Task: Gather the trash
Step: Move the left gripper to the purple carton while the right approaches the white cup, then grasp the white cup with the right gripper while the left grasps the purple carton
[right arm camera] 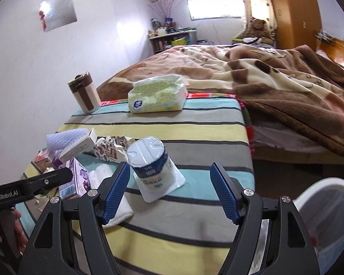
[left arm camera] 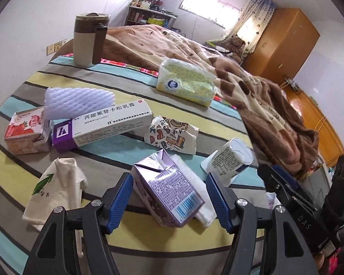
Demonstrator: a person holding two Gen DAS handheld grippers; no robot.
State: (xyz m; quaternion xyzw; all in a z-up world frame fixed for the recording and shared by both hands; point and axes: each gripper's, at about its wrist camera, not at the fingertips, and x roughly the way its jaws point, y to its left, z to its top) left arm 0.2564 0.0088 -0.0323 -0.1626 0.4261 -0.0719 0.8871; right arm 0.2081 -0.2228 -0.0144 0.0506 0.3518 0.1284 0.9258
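Note:
A purple drink carton (left arm camera: 167, 190) lies on the striped tablecloth (left arm camera: 117, 78) between the fingers of my left gripper (left arm camera: 169, 176). That gripper is open, with its left pad close against the carton and a gap at the right pad. An upturned white yogurt cup (right arm camera: 149, 160) stands on its peeled lid between the fingers of my right gripper (right arm camera: 169, 167). This gripper is open too, the cup nearer its left finger and clear of the right one. A folded white napkin (right arm camera: 123, 213) lies beside both items.
A strawberry carton (left arm camera: 25, 130), a long ointment box (left arm camera: 103, 123), a foam fruit net (left arm camera: 78, 100), patterned crumpled paper (left arm camera: 172, 135) and a cream cloth (left arm camera: 55, 188) litter the table. A tissue pack (left arm camera: 185, 82) and mug (left arm camera: 89, 39) stand farther back. A white bin (right arm camera: 328, 217) stands low right.

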